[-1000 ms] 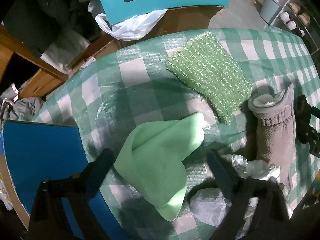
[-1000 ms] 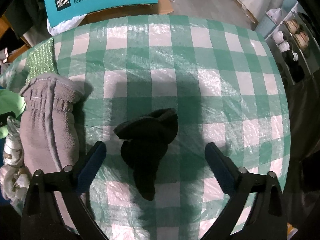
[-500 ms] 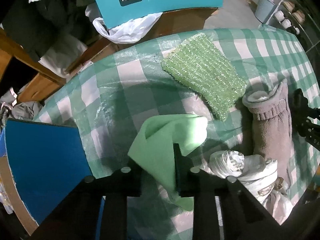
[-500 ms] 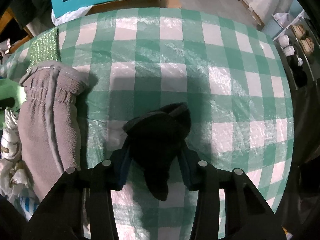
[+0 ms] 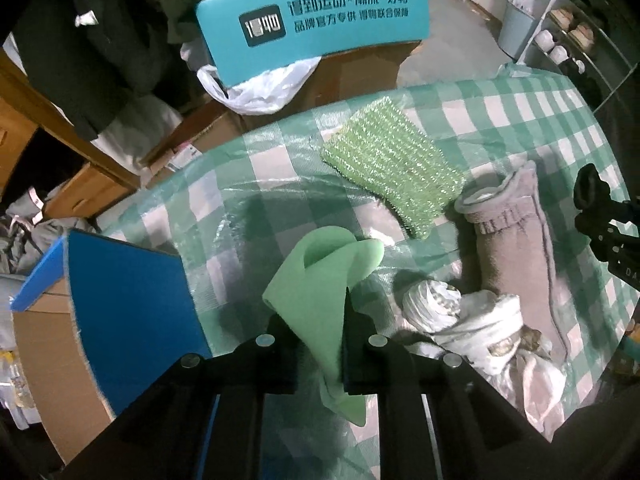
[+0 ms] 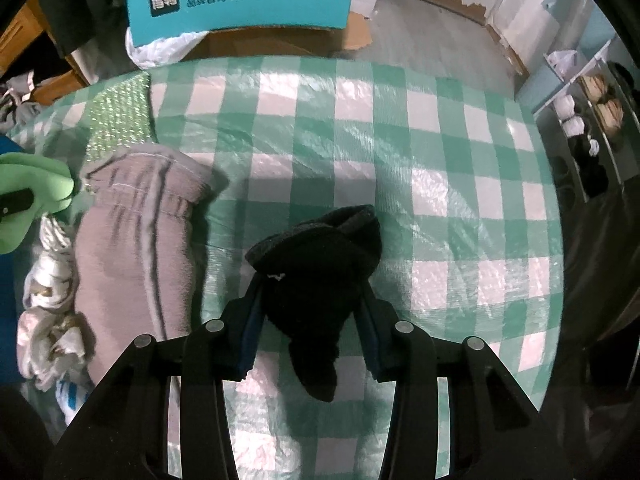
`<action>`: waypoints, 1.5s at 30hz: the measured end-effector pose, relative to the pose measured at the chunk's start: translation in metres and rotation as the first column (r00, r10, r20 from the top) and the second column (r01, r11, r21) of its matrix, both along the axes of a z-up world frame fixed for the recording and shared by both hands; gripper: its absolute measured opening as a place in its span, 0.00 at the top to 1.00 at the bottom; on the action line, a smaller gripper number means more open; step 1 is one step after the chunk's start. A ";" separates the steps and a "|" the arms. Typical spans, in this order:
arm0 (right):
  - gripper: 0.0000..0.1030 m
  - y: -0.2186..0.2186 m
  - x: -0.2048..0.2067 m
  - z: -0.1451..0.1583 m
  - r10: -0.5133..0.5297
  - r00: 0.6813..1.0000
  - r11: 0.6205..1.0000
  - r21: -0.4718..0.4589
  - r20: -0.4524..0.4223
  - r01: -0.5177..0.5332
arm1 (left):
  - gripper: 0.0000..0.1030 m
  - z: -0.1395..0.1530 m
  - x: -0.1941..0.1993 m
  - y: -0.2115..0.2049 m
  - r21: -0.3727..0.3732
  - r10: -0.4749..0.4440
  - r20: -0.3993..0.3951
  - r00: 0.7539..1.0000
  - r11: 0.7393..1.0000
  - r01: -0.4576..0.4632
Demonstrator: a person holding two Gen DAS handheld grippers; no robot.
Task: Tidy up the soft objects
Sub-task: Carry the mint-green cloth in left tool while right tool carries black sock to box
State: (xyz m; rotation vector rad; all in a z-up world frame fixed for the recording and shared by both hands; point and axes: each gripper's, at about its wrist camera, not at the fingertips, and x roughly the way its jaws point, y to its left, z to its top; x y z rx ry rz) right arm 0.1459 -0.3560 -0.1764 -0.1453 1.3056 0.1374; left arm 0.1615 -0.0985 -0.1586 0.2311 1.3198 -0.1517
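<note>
My left gripper [image 5: 318,332] is shut on a light green cloth [image 5: 320,276] and holds it lifted above the checked table [image 5: 256,184]. My right gripper [image 6: 310,300] is shut on a black sock [image 6: 320,264], raised off the table [image 6: 440,152]. A grey fleece mitten [image 5: 516,240] lies right of the left gripper; it also shows in the right wrist view [image 6: 136,240]. A sparkly green knitted cloth [image 5: 392,160] lies behind it. The green cloth shows at the left edge of the right wrist view [image 6: 36,184].
A crumpled white and patterned cloth [image 5: 468,320] lies by the mitten. A blue box flap [image 5: 128,300] stands at the table's left. A teal sign [image 5: 316,24] and a white plastic bag [image 5: 256,88] sit behind the table. Shelves [image 6: 592,100] stand at the right.
Both grippers went from open to shut, the left on the green cloth and the right on the black sock. Both have since lifted their cloths off the table.
</note>
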 end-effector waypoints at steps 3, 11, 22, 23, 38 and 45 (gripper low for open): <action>0.60 0.004 -0.004 0.009 0.004 1.000 1.000 0.004 0.015 -0.004 | 0.87 0.007 -0.004 0.001 -0.005 0.000 0.014 1.000 1.000 0.000; 0.60 0.009 -0.016 0.039 0.021 0.998 0.999 0.034 0.056 -0.023 | 0.87 0.029 -0.020 0.006 -0.019 -0.005 0.046 0.999 1.000 0.006; 0.60 0.024 -0.040 0.077 0.070 0.991 0.995 0.062 0.116 -0.077 | 0.87 0.061 -0.047 0.005 -0.004 -0.044 0.109 0.993 0.999 0.045; 0.60 0.025 -0.041 0.081 0.074 0.990 0.995 0.064 0.122 -0.082 | 0.87 0.066 -0.052 0.005 -0.008 -0.050 0.117 0.992 0.999 0.052; 0.60 0.058 -0.067 0.124 0.164 0.965 0.978 0.094 0.205 -0.186 | 0.87 0.109 -0.091 0.007 -0.009 -0.086 0.207 0.974 0.996 0.090; 0.60 0.083 -0.075 0.136 0.217 0.950 0.963 0.111 0.226 -0.246 | 0.87 0.117 -0.105 0.019 -0.002 -0.081 0.227 0.971 0.996 0.084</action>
